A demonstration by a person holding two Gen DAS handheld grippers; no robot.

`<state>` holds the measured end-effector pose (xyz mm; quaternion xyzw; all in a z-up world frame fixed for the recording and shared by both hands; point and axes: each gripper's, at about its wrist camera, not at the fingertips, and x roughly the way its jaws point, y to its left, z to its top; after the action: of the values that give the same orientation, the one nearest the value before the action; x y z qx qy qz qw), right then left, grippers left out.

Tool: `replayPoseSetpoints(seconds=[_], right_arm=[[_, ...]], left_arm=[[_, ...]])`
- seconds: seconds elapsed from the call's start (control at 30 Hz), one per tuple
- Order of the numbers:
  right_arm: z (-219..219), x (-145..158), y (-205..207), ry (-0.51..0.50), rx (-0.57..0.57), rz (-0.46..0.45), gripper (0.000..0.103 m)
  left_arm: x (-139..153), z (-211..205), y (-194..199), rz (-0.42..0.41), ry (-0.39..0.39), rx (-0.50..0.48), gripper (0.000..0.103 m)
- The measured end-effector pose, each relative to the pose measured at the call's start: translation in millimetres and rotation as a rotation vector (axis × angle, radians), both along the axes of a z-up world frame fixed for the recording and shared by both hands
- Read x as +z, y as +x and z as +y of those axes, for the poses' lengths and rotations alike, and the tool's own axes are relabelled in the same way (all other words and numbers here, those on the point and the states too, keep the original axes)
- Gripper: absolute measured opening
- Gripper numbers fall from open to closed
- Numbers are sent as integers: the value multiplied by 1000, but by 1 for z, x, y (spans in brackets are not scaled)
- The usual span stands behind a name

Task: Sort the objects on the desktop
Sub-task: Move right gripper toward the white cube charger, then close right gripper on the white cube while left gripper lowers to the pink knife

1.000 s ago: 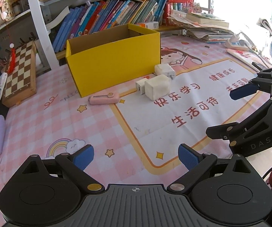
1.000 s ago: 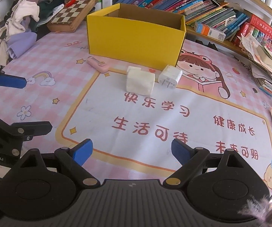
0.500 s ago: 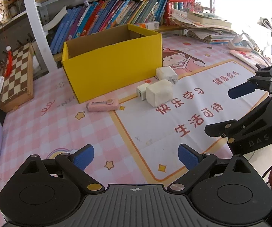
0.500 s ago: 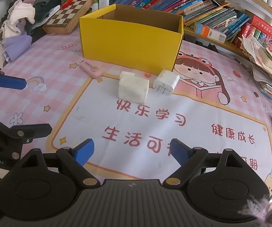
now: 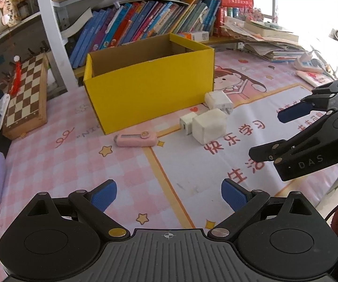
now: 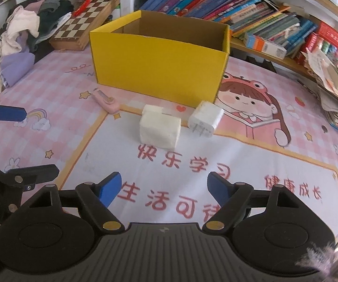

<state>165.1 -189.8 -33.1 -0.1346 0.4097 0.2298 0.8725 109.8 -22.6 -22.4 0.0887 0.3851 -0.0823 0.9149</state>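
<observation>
An open yellow cardboard box stands on the pink desk mat. In front of it lie a pink utility knife, a cream white block, a small white piece behind the block, and a white plug charger. My left gripper is open and empty, above the mat short of the knife. My right gripper is open and empty, short of the white block; it also shows in the left wrist view.
A chessboard lies at the left by a pile of clothes. A bookshelf runs behind the box. Stacked papers and books sit at the right.
Both grippers have moved forward toward the box and the objects in front of it, which now look nearer. Both stay open.
</observation>
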Motion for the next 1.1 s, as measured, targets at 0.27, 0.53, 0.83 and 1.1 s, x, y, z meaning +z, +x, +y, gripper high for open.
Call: replayPoseSetpoints(seconds=[0.27,0.53,0.83,1.1], right_arm=[[12,-5,26,8,54,20,73],[23,-15,52,17,85,60,74],[34,-23,73,1,104,70,72],[35,-32,89,12,105,108,61]], left_arm=[[0,0,10,3,6,45,98],[-1,-4,17,11,26,64,98],[-4,-3,24,33,48,101,98],[-6,-1,31,46,50,129,98]])
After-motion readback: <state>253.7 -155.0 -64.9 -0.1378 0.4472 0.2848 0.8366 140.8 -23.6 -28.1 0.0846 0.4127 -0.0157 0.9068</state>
